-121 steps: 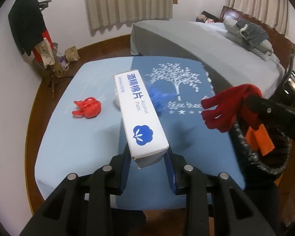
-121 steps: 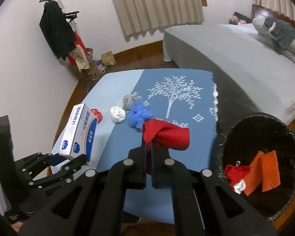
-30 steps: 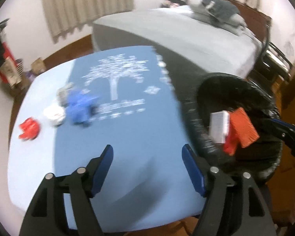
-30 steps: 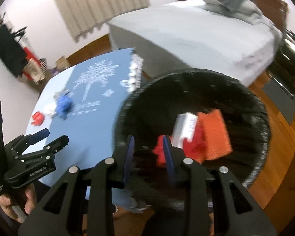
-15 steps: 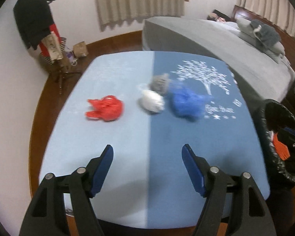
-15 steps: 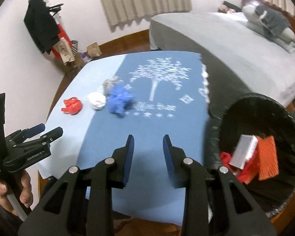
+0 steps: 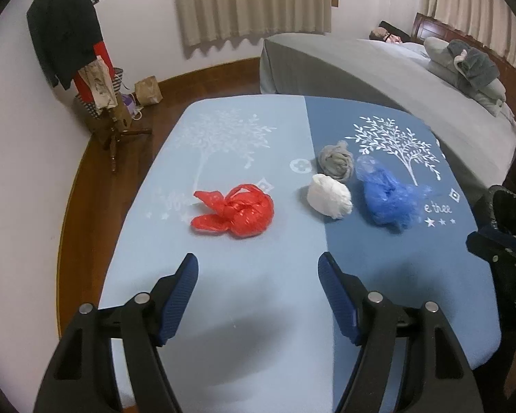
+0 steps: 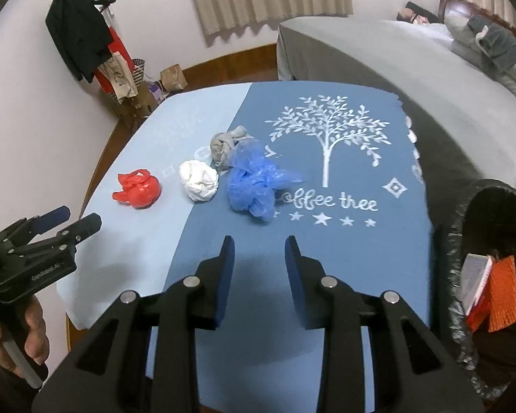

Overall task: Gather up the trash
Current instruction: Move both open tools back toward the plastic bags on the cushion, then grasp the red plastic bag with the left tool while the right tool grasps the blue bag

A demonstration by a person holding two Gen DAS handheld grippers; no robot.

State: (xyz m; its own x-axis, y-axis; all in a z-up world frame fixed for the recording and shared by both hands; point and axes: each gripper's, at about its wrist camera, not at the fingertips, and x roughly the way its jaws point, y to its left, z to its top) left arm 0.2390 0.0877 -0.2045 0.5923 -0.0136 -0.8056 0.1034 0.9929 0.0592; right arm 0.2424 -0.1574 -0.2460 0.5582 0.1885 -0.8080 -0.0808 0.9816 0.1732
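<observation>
Right wrist view: bin (image 8: 464, 213) holds some trash — four wads left on counter (image 8: 344, 241); both claws empty, left claw (image 7: 258, 292) wide, right claw (image 8: 259, 268) narrower.

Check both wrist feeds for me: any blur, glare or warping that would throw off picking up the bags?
Left wrist view: sharp, evenly lit; crumpled red plastic bag crisp, soft shadow under the open left tongs; fisheye bends the blue tablecloth's edges. Right wrist view: also sharp, no glare; crumpled blue plastic bag clear; black-lined trash bin stretched and dark at the right edge.
</observation>
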